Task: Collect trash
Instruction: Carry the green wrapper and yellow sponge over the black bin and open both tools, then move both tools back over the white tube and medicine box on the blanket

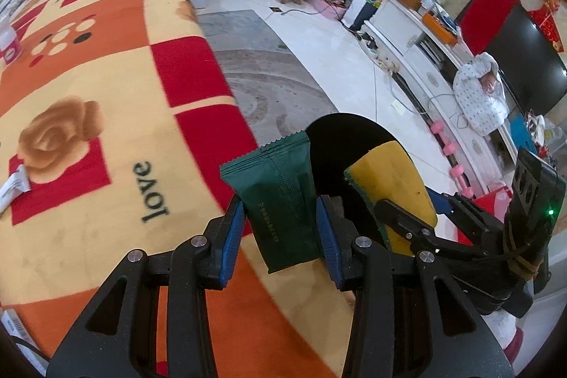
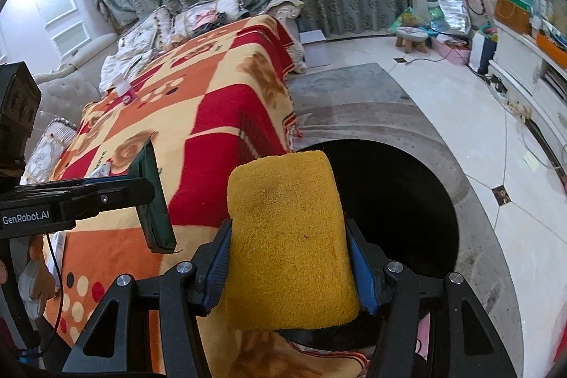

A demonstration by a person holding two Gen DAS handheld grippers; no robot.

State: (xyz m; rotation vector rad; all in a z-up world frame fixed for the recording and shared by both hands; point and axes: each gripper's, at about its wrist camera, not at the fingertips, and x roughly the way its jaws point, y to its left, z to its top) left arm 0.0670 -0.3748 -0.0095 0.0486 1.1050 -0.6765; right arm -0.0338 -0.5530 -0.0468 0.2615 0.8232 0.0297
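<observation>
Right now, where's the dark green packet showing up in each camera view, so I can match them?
Left wrist: dark green packet low centre, clamped in the left gripper.
Right wrist: the packet at left, seen edge-on, beside the yellow sponge.
Shared landmark: the black bin opening beyond both items.

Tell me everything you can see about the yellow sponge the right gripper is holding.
The yellow rectangular sponge has rounded corners, a coarse porous face with a faint dark smudge, and a thin green scouring layer along one edge in the left wrist view. The right gripper clamps its two long sides with blue pads. It is held tilted over the opening of the black round bin.
</observation>
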